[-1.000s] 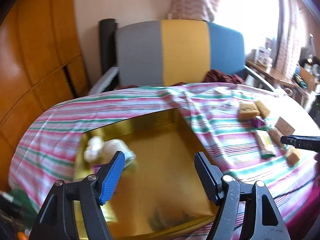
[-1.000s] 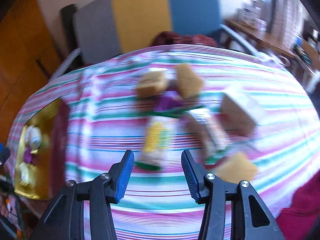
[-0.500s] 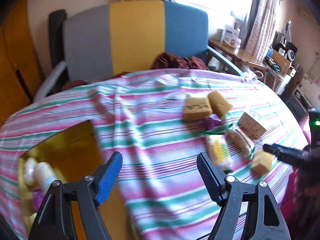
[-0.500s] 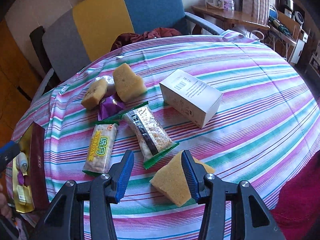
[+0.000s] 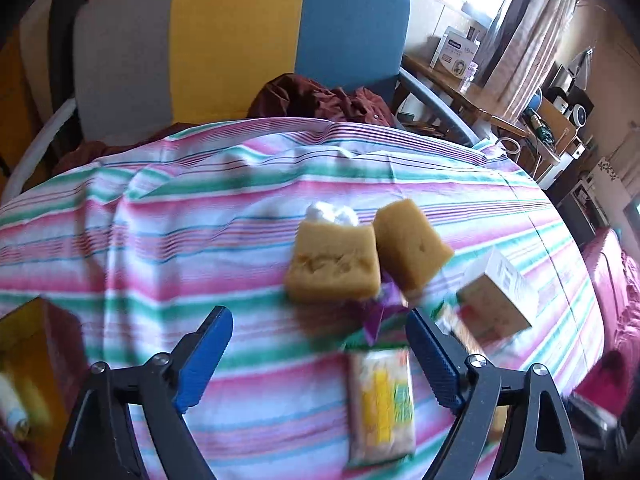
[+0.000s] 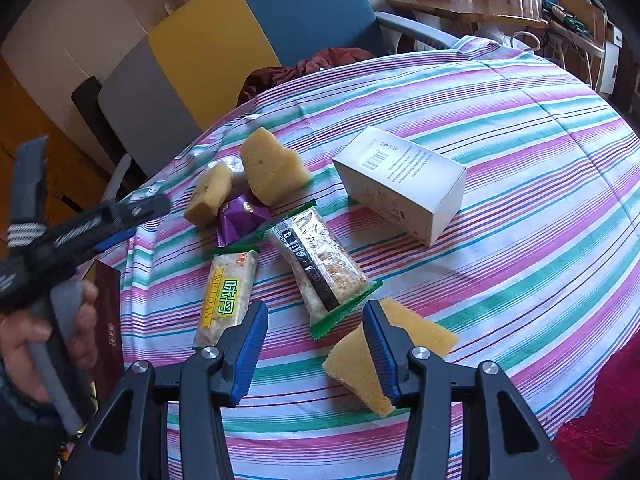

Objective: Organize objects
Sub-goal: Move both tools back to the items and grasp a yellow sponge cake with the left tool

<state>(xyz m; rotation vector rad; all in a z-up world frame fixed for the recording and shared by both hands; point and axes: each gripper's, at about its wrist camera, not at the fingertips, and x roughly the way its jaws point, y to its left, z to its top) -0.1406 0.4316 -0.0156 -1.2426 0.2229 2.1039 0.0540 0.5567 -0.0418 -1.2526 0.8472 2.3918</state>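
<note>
My left gripper [image 5: 318, 360] hovers over the striped cloth, its jaws opening and nothing pressed between them. Just under its right finger lies a yellow snack packet [image 5: 380, 400]. Beyond are two yellow sponges [image 5: 334, 264], a purple packet [image 5: 384, 312] and a white box [image 5: 492, 300]. My right gripper [image 6: 316, 350] stands open low over the cloth, its right finger in front of a third yellow sponge [image 6: 420, 332]. Ahead of it lie the yellow packet [image 6: 228, 300] and a clear snack bar [image 6: 320, 264]. The left gripper [image 6: 136, 220] shows at the left, held by a hand [image 6: 40, 340].
A gold-lined box [image 5: 24, 340] with a dark red wall [image 6: 108, 320] sits at the table's left edge, small items inside. A grey, yellow and blue chair [image 5: 240, 40] with a dark red garment stands behind the table. A cluttered desk [image 6: 480, 8] lies far right.
The left gripper swung from above the gold box rightward to the pile of items, and its jaws widened. The right gripper dropped toward the near sponge, then held still.
</note>
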